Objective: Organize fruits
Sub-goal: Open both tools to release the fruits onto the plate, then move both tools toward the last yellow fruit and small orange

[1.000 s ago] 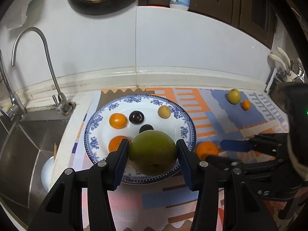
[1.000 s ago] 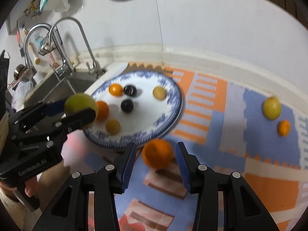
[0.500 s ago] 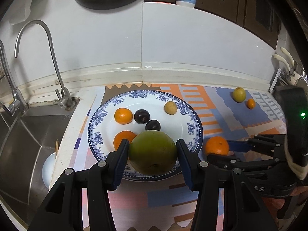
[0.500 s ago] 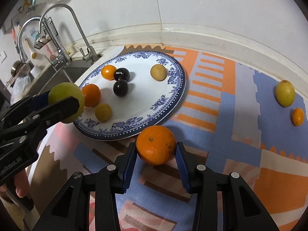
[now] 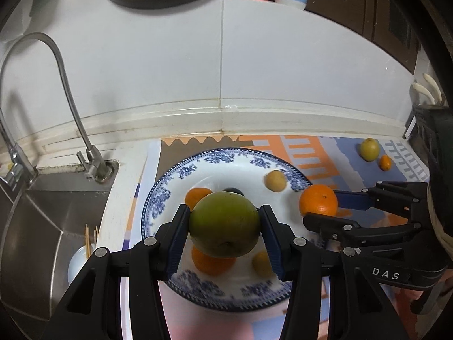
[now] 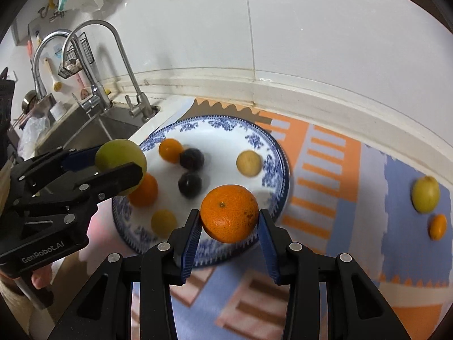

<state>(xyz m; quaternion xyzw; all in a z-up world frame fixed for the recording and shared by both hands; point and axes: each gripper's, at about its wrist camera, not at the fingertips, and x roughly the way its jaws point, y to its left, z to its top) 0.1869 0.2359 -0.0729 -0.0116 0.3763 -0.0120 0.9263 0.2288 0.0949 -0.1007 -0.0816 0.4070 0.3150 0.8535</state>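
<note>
Both loads are round and smooth, each pinched only at its sides, so the main risk is a roll-out: if either pair of jaws eases before the fruit is low over the plate [image 6: 279, 167], it could drop, bounce off the rim and run across the patterned mat [image 6: 334, 153] toward the sink [image 5: 42, 218]. The plate is also crowded. Setting the big green fruit [image 5: 224, 224] down on the oranges and dark plums beneath it could knock them over the edge. And the two tools converge on the same dish, so their black frames could collide.

The left hand-held gripper [image 5: 224, 231] is partly closed with its blue pads pressed on both flanks of the green fruit, which sits between the fingertips over the near half of the plate. The right hand-held gripper [image 6: 230, 231] clamps the large orange [image 6: 230, 213] in the same way, over the plate's near rim. How high either fruit hangs above the china is hard to judge through the fisheye, though both seem clear of it.

Two fruits wait on the mat, well apart from both tools: a yellow-green fruit [image 6: 425, 194] and, just beside it, a small orange one [image 6: 437, 226], both near the wall on the right of the surface.
</note>
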